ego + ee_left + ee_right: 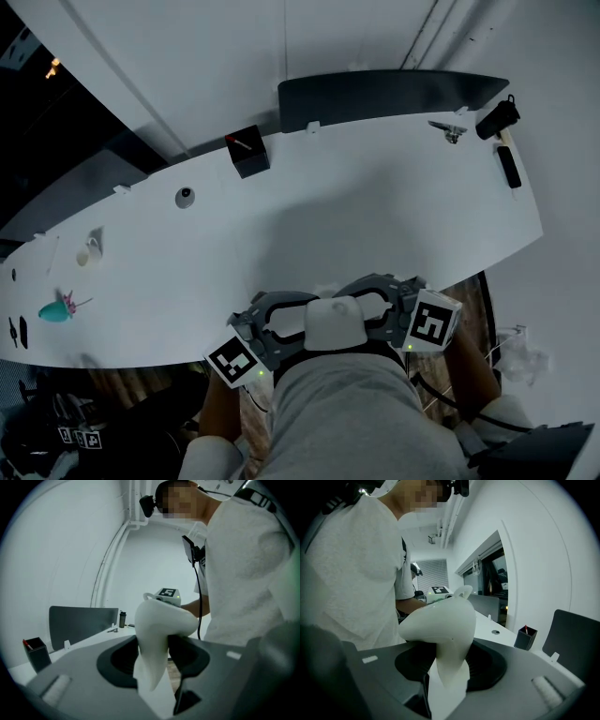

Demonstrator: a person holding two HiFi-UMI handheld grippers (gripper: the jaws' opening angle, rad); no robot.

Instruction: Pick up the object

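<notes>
Head view, largest thing first: long white tabletop crossing the picture at a slant, with its near edge just before the person's grey-clad body. Along the far edge, well apart from the work, a dark chair back and a small black pen holder. At the near edge, a little right of its middle, the white object, partly over the edge and probably already clear of the surface. Caught from two opposite sides: left gripper on its left end, right gripper on its right end, both pointing inward at each other. In each gripper view, jaws closed at about middle width on the object's narrow tapering part, with the broad rounded part swelling above them. Long axis, as judged, running from one gripper to the other, along the near edge. Neither hand nearer than the other; for the lift, equal rise on both sides needed, otherwise a tilt or a slip.
</notes>
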